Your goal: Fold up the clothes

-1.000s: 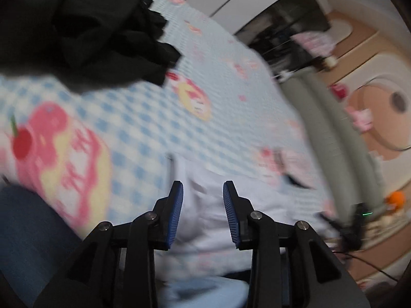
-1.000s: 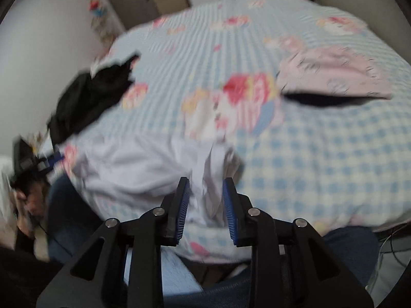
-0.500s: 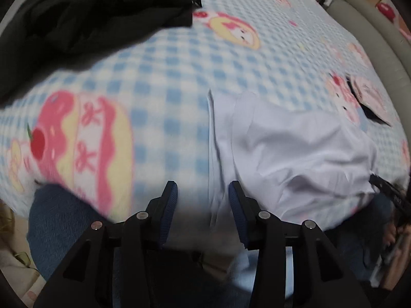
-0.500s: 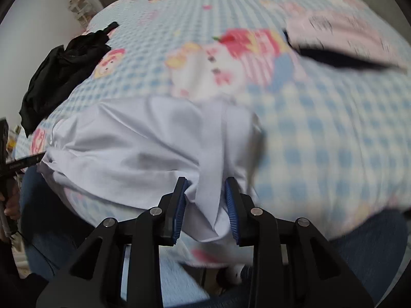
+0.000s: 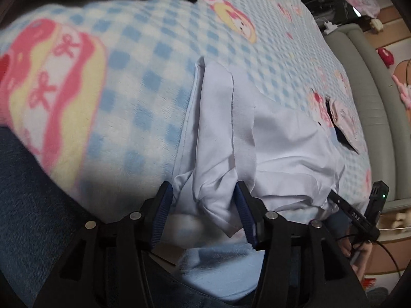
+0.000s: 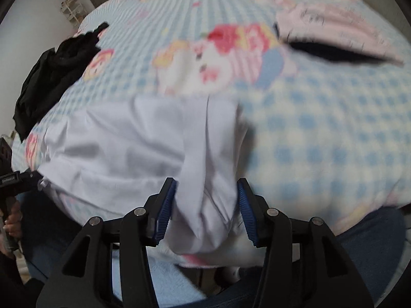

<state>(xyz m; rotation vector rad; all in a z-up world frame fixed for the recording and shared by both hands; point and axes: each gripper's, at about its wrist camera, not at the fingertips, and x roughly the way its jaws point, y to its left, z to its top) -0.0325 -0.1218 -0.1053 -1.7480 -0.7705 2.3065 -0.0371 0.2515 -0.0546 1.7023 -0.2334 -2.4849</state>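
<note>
A white garment (image 5: 257, 148) lies spread across the near edge of a bed with a blue checked blanket (image 5: 133, 82). My left gripper (image 5: 203, 195) is open, its jaws on either side of the garment's left corner, which hangs over the bed edge. My right gripper (image 6: 206, 190) is open around the garment's (image 6: 128, 138) right corner fold. Neither grips the cloth. The other gripper shows at the right edge of the left wrist view (image 5: 359, 215) and at the left edge of the right wrist view (image 6: 10, 177).
A black pile of clothes (image 6: 51, 77) lies at the bed's far left. A folded pink garment (image 6: 334, 30) lies to the right, also seen in the left wrist view (image 5: 344, 123). A grey-green headboard (image 5: 372, 97) runs along the far side. My jeans-clad legs (image 5: 30, 205) press against the bed edge.
Both grippers have opened wider and dropped lower to the bed edge, with the garment's corners now between their jaws. The garment lies flatter and more spread out than a second ago.
</note>
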